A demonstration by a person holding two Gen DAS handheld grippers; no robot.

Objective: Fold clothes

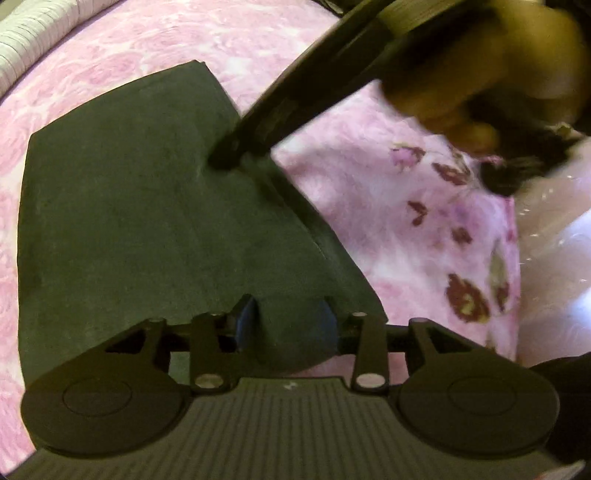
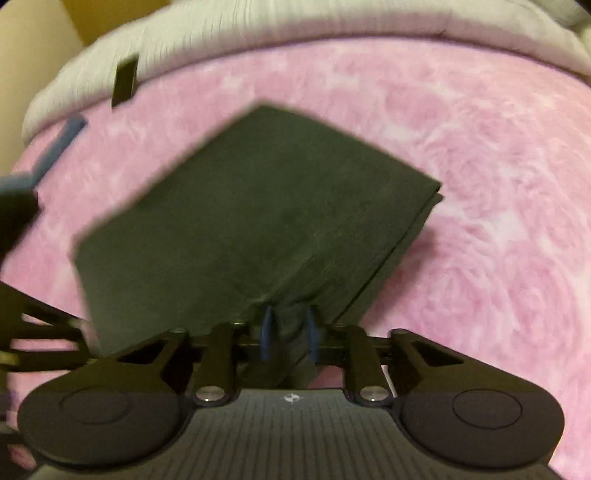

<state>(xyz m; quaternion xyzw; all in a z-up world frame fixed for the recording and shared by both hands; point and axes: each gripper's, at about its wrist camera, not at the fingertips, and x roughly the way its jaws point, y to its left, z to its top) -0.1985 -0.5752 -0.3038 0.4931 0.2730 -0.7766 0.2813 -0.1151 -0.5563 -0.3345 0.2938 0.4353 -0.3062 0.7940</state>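
A dark green cloth, folded into a flat wedge, lies on a pink fleece blanket. My left gripper is shut on its near corner, and the fabric bulges between the blue pads. From the upper right a hand brings in my right gripper, whose tips meet the cloth's right edge. In the right wrist view my right gripper pinches a bunched fold of the cloth, with layered edges showing on the right. Black linkage of the left tool sits at the cloth's lower left corner.
White ribbed bedding borders the far side of the blanket and shows again at the upper left. A dark floral print marks the blanket to the right. Blurred blue strips and a small black piece lie at far left.
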